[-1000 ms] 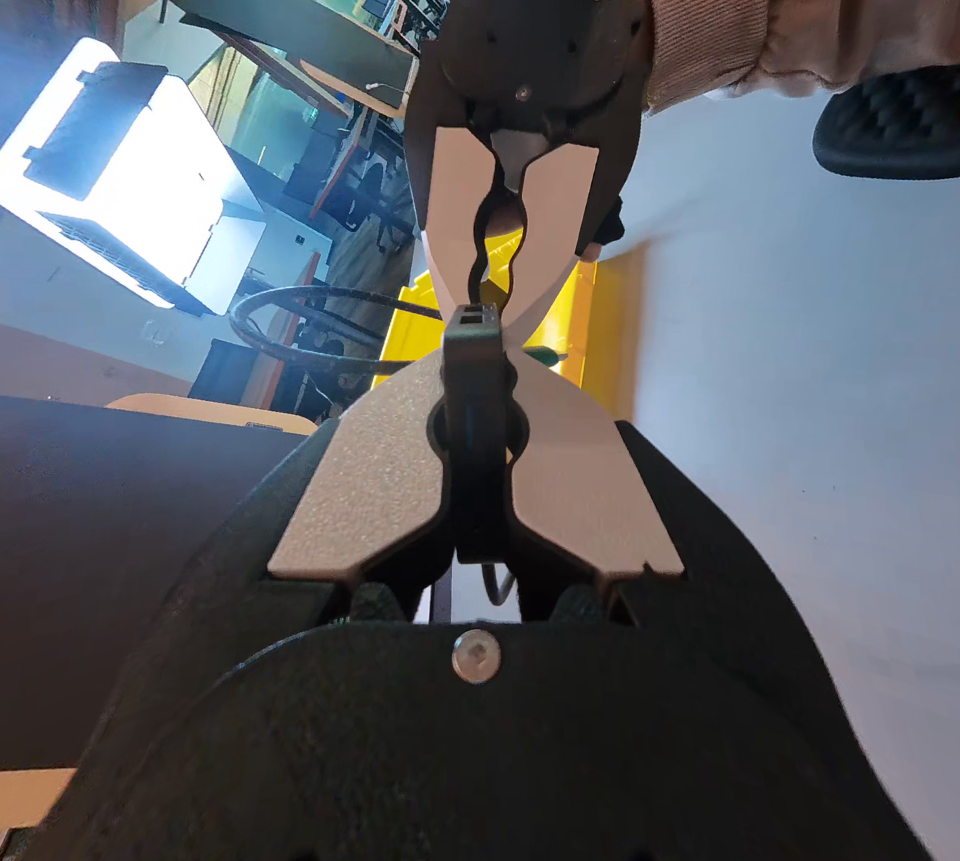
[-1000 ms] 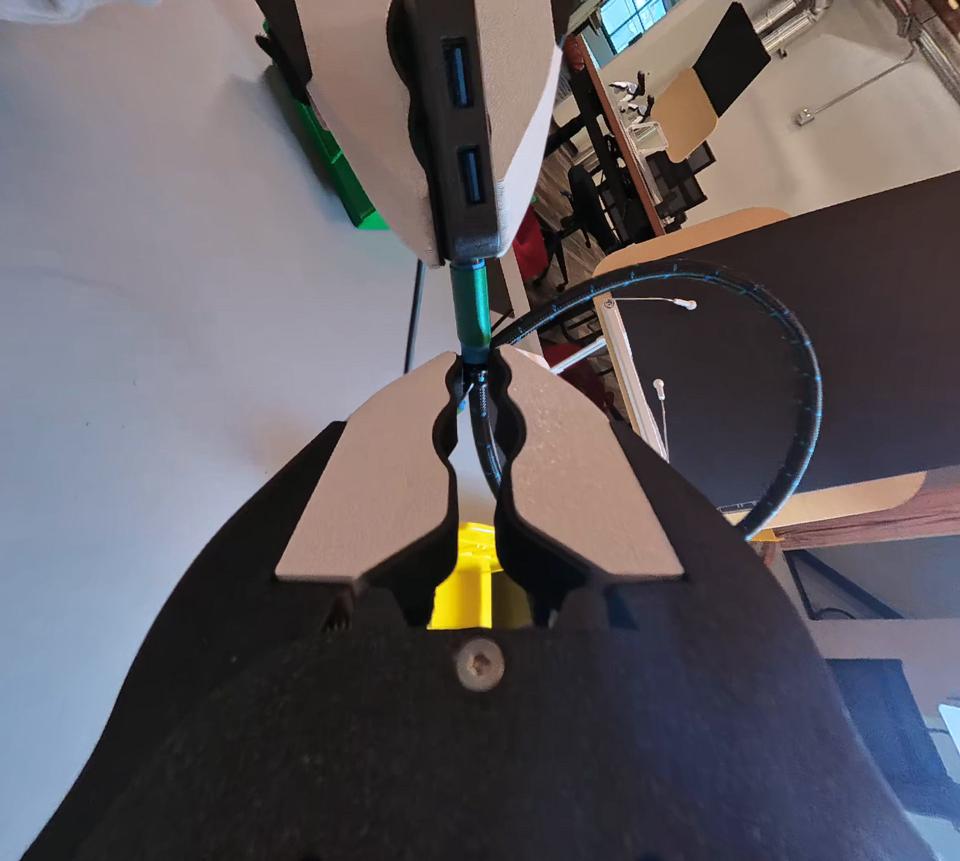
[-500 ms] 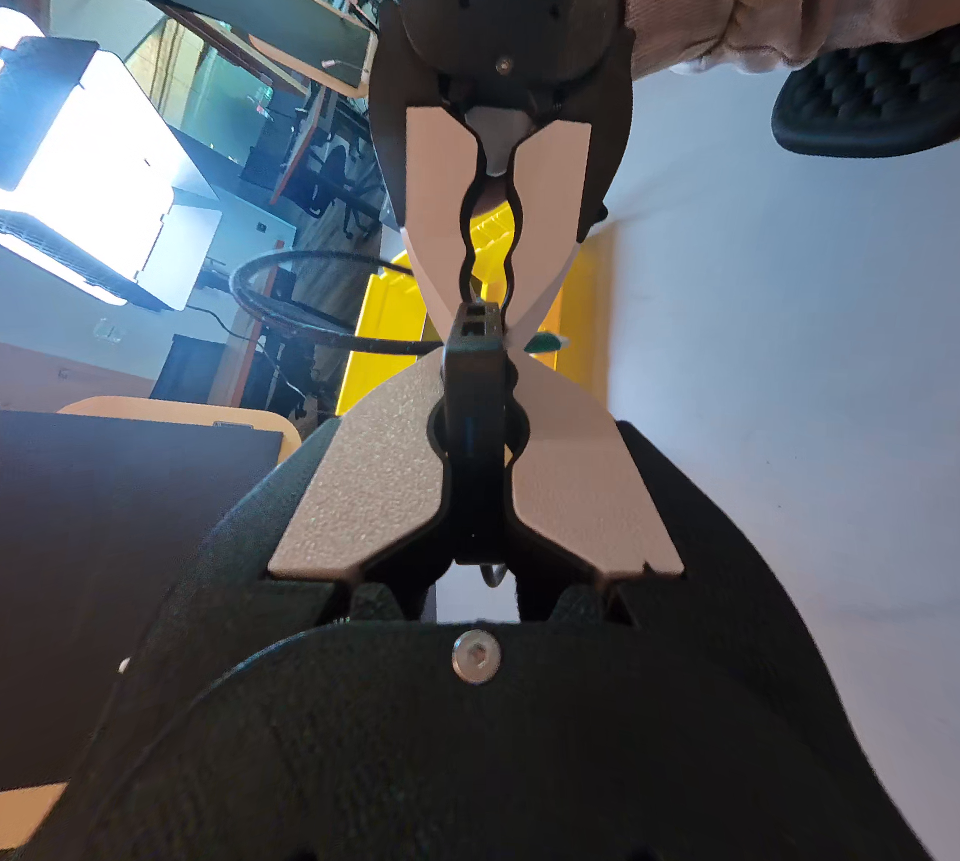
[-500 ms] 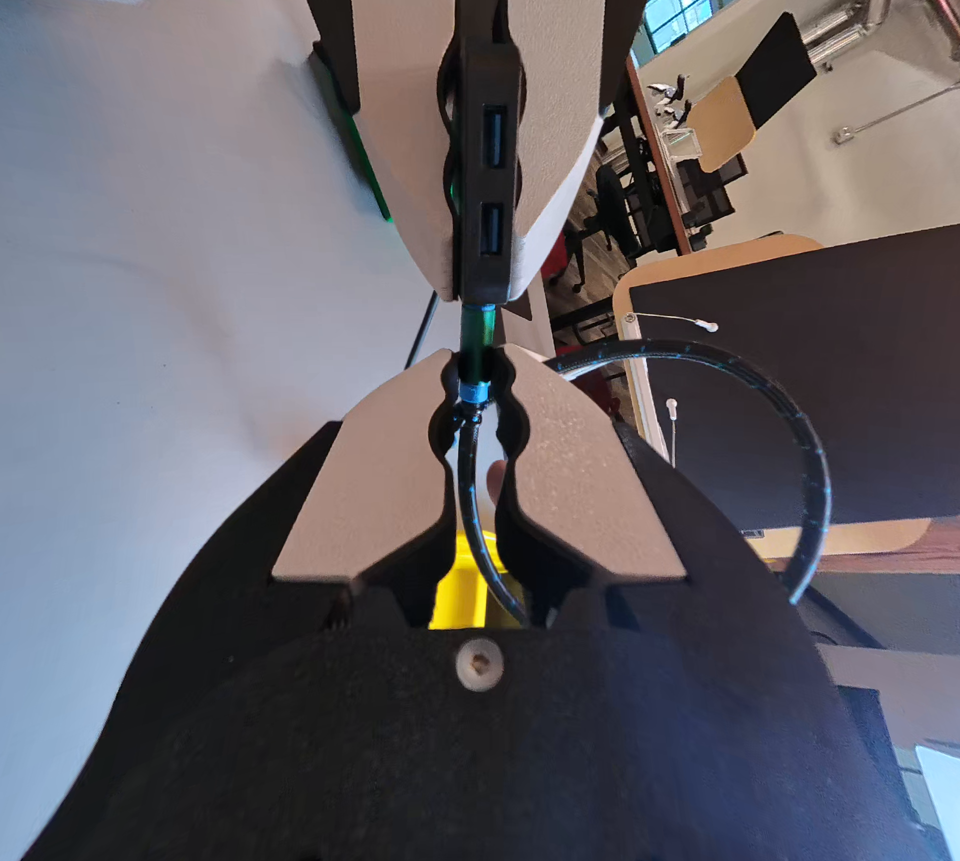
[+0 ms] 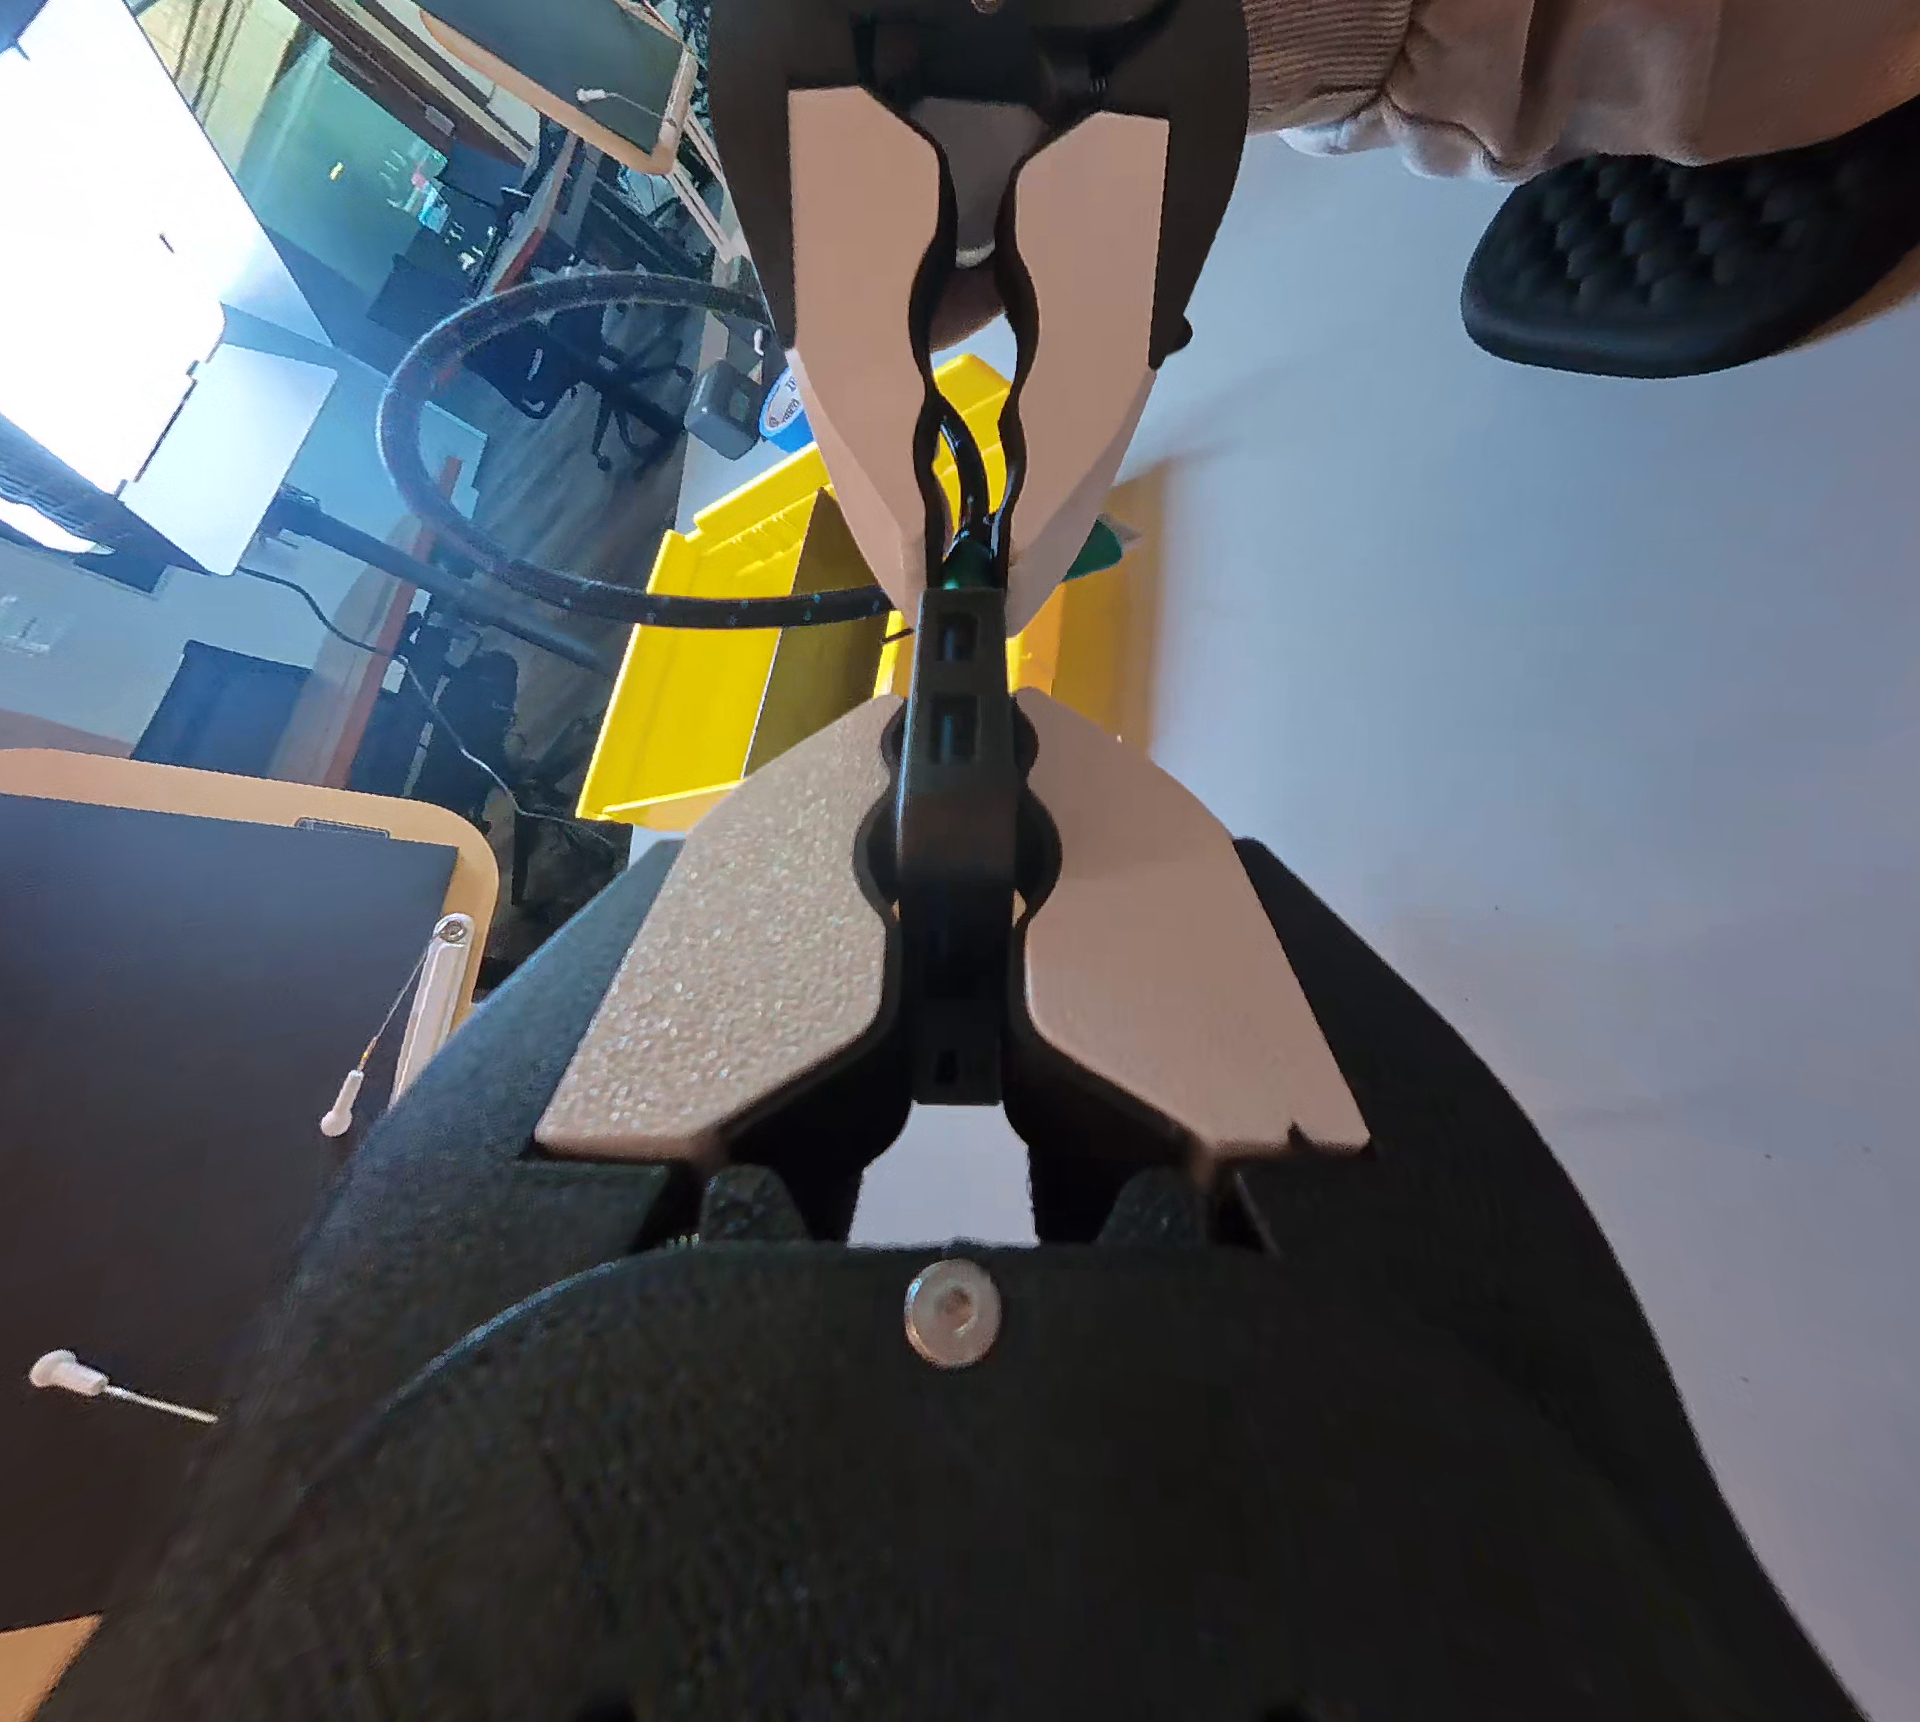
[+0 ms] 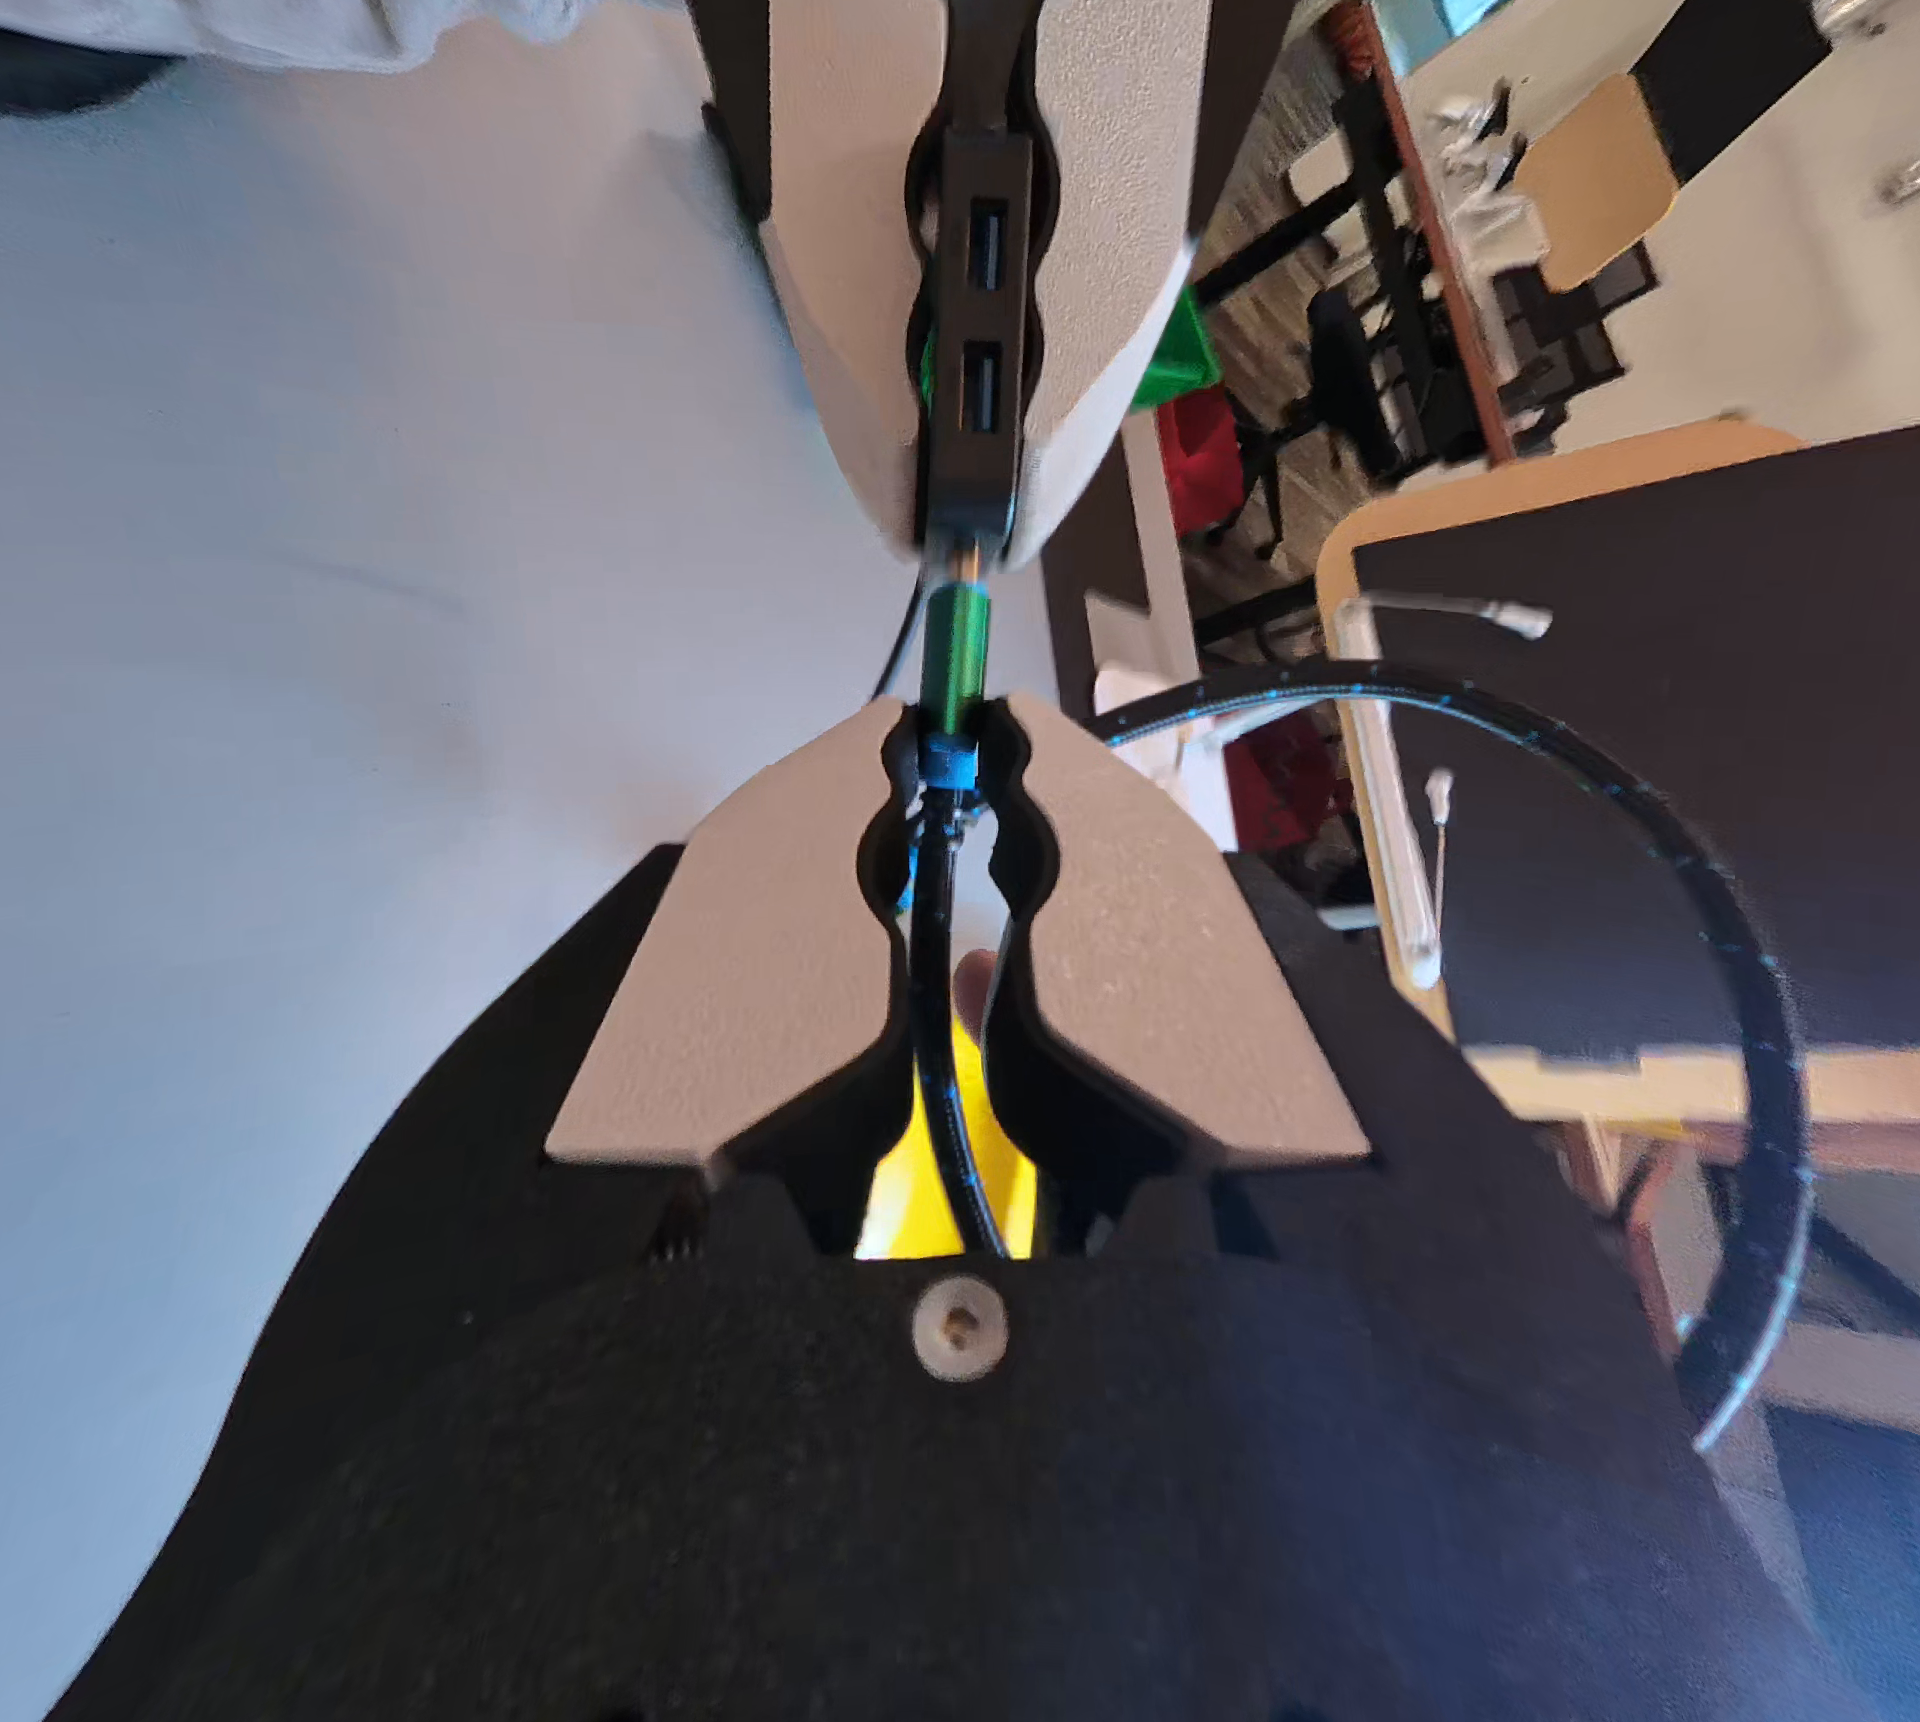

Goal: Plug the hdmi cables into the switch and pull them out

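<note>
Switch: the slim black rectangular switch [image 5: 956, 799] with two ports on its narrow face is the reference landmark, held above the white tabletop [image 5: 1558, 841]. Left of the switch in the left wrist view, the black braided cable [image 5: 488, 550] with blue flecks forms a loop, with the yellow plastic bin [image 5: 717, 696] lying behind it. The left gripper [image 5: 956, 737] is clamped on the switch body, its beige fingers pressed against both long sides. At the far end of the switch, the green metal plug [image 6: 956, 659] stands in line with the switch port; a short length of bare silver connector shows between plug and switch, so seating is partial. The right gripper [image 6: 951, 716] is closed narrowly on the plug's rear end and blue collar. Right of the switch in the right wrist view, the cable arcs past a black panel [image 6: 1662, 737] with light wooden edging.
</note>
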Motion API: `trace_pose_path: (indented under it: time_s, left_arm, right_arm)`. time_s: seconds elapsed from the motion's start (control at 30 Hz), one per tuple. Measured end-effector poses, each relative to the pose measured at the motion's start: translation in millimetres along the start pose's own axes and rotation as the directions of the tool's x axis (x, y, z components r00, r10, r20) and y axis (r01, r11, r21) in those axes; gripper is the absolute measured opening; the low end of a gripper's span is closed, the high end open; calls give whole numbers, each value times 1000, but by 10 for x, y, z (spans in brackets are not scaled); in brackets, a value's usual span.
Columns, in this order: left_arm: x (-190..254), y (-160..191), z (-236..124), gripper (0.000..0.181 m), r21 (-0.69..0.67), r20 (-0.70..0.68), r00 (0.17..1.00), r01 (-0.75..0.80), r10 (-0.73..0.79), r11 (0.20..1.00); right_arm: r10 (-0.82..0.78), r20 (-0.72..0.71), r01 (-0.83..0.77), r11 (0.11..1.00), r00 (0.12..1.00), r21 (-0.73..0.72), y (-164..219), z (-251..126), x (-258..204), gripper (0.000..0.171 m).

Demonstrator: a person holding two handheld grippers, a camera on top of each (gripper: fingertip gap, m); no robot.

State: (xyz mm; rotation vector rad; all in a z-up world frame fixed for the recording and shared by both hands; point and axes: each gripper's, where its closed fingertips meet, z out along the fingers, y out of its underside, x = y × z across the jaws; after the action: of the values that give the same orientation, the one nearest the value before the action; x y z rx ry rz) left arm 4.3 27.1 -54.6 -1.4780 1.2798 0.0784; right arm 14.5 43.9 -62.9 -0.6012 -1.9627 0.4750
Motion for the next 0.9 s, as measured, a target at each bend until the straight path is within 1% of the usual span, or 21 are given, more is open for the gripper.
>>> trace_pose_path:
  time_s: [0.03, 0.07, 0.1, 0.13, 0.17, 0.23, 0.3, 0.37, 0.43, 0.5, 0.6, 0.63, 0.67, 0.73, 0.77, 0.83, 0.9]
  left_arm:
    - [-75, 88, -66, 15, -41, 37, 999, 3, -1, 999]
    - [-243, 203, -250, 15, -68, 117, 993, 24, -16, 997]
    - [-359, 225, -488, 15, -15, 160, 984, 78, -74, 997]
    - [-424, 180, -701, 15, 59, 180, 976, 118, -127, 991]
    - [-474, 128, -847, 15, 101, 211, 967, 121, -140, 987]
    - [-605, -29, -971, 15, 177, 306, 944, 69, -122, 982]
    - [-691, -162, -974, 15, 261, 342, 927, 66, -156, 963]
    - [-780, -146, -941, 15, 255, 393, 902, 76, -175, 964]
    - [-881, -105, -929, 15, 246, 451, 869, 101, -206, 964]
    - [-915, -107, -891, 14, 271, 453, 856, 134, -249, 953]
    - [-887, -100, -779, 15, 262, 437, 864, 145, -252, 954]
    - [-867, -100, -736, 15, 254, 428, 869, 147, -248, 956]
    - [-853, -105, -703, 15, 251, 422, 873, 147, -245, 957]
    - [-821, -129, -644, 15, 256, 401, 882, 152, -248, 955]
    - [-800, -142, -612, 15, 260, 386, 888, 157, -252, 953]
    - [-750, -167, -544, 15, 277, 347, 900, 169, -263, 946]
    - [-685, -194, -466, 15, 304, 293, 914, 189, -280, 934]
  right_arm:
    - [-6, -20, 2, 987, 1000, -162, 308, -38, 57, 12]
    - [7, -79, -26, 970, 997, -242, 598, -133, 184, 12]
    - [99, -119, -118, 980, 988, -160, 689, -233, 297, 12]
    - [201, -166, -211, 976, 965, -45, 688, -353, 440, 12]
    - [247, -183, -253, 968, 952, -10, 704, -451, 518, 12]
    - [230, -263, -238, 971, 937, 1, 675, -566, 688, 12]
    - [219, -313, -229, 973, 924, 7, 659, -602, 792, 12]
    - [225, -340, -253, 967, 913, -37, 804, -577, 819, 12]
    - [261, -345, -315, 943, 902, -109, 1053, -491, 802, 12]
    - [337, -326, -411, 890, 883, -194, 1369, -344, 723, 13]
    - [447, -345, -553, 763, 825, -333, 1933, -118, 562, 16]
    - [479, -347, -586, 729, 806, -354, 2068, -60, 503, 17]
    - [496, -358, -606, 714, 791, -350, 2142, -25, 488, 17]
    - [502, -388, -621, 726, 773, -296, 2099, -39, 573, 21]
    - [497, -403, -614, 751, 768, -244, 1986, -80, 657, 21]
    - [503, -395, -586, 801, 769, -123, 1641, -179, 794, 23]
    - [502, -349, -538, 843, 792, -9, 1225, -269, 847, 25]
